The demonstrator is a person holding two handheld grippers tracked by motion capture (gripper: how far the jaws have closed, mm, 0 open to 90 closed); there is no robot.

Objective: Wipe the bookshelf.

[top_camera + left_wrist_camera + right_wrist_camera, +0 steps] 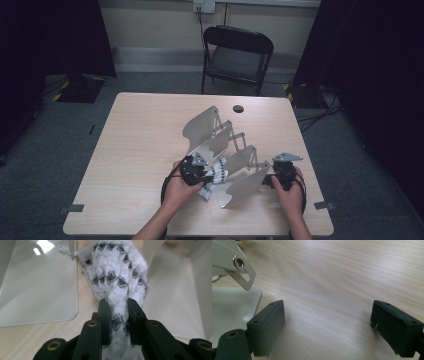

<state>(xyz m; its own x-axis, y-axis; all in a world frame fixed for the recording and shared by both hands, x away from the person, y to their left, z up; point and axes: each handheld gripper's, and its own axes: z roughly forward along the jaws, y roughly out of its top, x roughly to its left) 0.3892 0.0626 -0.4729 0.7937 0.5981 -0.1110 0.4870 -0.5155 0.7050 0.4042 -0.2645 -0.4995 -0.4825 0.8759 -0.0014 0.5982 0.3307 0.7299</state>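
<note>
near the front edge of the worktop [130,150] we see the left gripper [119,312] clamped on a black-and-white knitted cloth [115,275], which lies between the grey metal rack's [225,145] plates. beside the rack's front plate, the right gripper [327,325] rests with jaws wide apart.

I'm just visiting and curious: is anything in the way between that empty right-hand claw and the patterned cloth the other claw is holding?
Yes, it looks so. The right gripper, jaws open on bare table, sits right of the grey folding rack. The rack's nearest panel stands between it and the black-and-white cloth, which the left gripper pinches on the panel's other side.
</note>
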